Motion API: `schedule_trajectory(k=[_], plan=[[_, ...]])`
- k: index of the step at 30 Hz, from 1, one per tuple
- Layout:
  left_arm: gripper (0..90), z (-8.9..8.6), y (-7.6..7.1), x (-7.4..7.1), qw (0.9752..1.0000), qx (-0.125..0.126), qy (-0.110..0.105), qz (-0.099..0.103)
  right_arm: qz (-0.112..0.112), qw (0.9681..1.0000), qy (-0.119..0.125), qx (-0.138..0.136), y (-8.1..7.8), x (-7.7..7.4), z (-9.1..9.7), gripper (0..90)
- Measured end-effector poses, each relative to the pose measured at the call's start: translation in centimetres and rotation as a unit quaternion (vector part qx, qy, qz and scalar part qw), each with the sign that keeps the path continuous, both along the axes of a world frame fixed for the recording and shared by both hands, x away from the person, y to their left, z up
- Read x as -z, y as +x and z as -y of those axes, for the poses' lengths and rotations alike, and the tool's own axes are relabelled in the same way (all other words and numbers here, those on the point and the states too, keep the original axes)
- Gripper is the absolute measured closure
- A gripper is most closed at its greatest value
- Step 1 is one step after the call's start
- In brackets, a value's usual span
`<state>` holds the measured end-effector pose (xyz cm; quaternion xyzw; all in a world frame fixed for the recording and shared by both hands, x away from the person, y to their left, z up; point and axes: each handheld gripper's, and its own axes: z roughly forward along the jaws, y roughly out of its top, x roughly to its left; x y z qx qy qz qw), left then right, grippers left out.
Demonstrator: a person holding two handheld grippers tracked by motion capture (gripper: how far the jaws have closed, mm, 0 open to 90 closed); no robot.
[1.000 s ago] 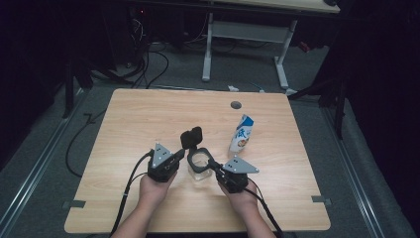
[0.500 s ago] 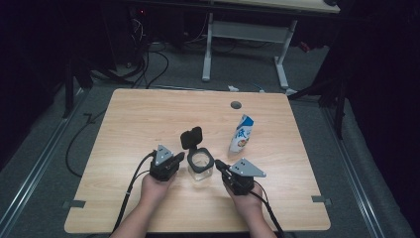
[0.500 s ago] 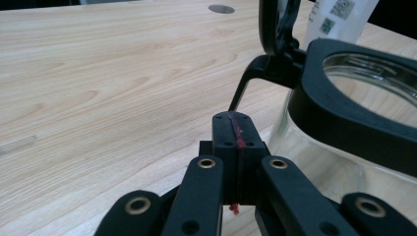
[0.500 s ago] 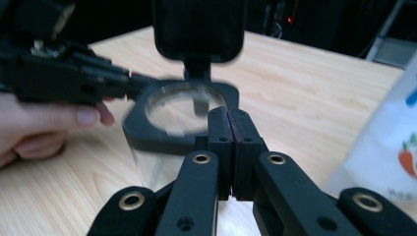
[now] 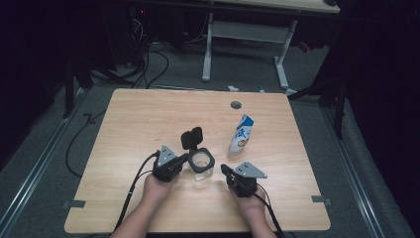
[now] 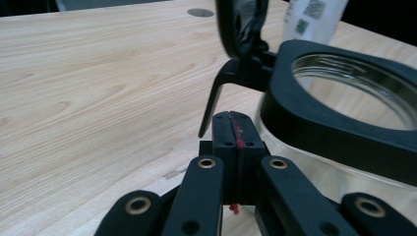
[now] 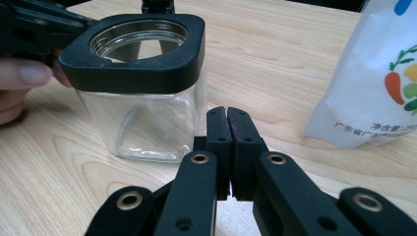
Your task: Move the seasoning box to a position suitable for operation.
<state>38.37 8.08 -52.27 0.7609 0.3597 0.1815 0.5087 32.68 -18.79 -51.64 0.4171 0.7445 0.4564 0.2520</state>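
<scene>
A clear glass jar (image 5: 202,167) with a black square collar stands on the wooden table (image 5: 148,119), its black flip lid (image 5: 192,138) hinged up behind it. My left gripper (image 5: 184,158) is shut with nothing between its jaws, its tips beside the jar's left side under the lid's latch. In the left gripper view, the shut tips (image 6: 235,120) sit just left of the collar (image 6: 334,132). My right gripper (image 5: 224,169) is shut and empty, a little to the right of the jar. The right gripper view shows its tips (image 7: 227,115) short of the jar (image 7: 142,123).
A white and blue pouch (image 5: 241,134) with vegetable pictures stands behind and to the right of the jar, also in the right gripper view (image 7: 378,83). A round grommet hole (image 5: 236,105) lies near the table's far edge. Cables trail on the floor at left.
My right gripper has drawn back from the jar, a little to the right and toward the table's near edge. The left gripper and the jar have stayed put.
</scene>
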Motion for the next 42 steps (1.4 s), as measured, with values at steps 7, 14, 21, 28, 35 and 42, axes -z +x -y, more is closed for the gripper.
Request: schedule_trajectory(k=[7, 14, 21, 28, 35, 42], plan=[[90.0, 0.1, -1.9, -0.3, 0.9998, 0.018, 0.002, 0.003, -0.003, 0.9999, 0.002, 0.010, 0.4, 0.2, 0.4, 88.6], [90.0, 0.6, -4.0, -0.1, 0.9994, 0.034, -0.005, 0.002, -0.009, 0.9998, -0.004, 0.017, 0.8, 0.3, 0.5, 88.1], [82.4, -2.7, -5.2, -0.3, 0.9996, 0.002, 0.028, 0.008, -0.011, 0.9995, -0.003, 0.028, 0.5, 0.1, 1.5, 84.4], [57.9, -6.9, -6.7, -0.5, 0.9968, -0.020, 0.077, 0.002, -0.009, 0.9980, -0.010, 0.062, 1.3, -0.5, 2.0, 79.1], [55.1, -8.9, -7.9, 0.1, 0.9978, -0.022, 0.062, 0.008, -0.001, 0.9956, -0.015, 0.093, 3.3, -2.0, 1.5, 74.6], [53.9, -9.2, -8.0, -0.4, 0.9981, -0.017, 0.050, 0.031, -0.007, 0.9913, -0.028, 0.128, 5.6, -3.1, 0.5, 70.5]])
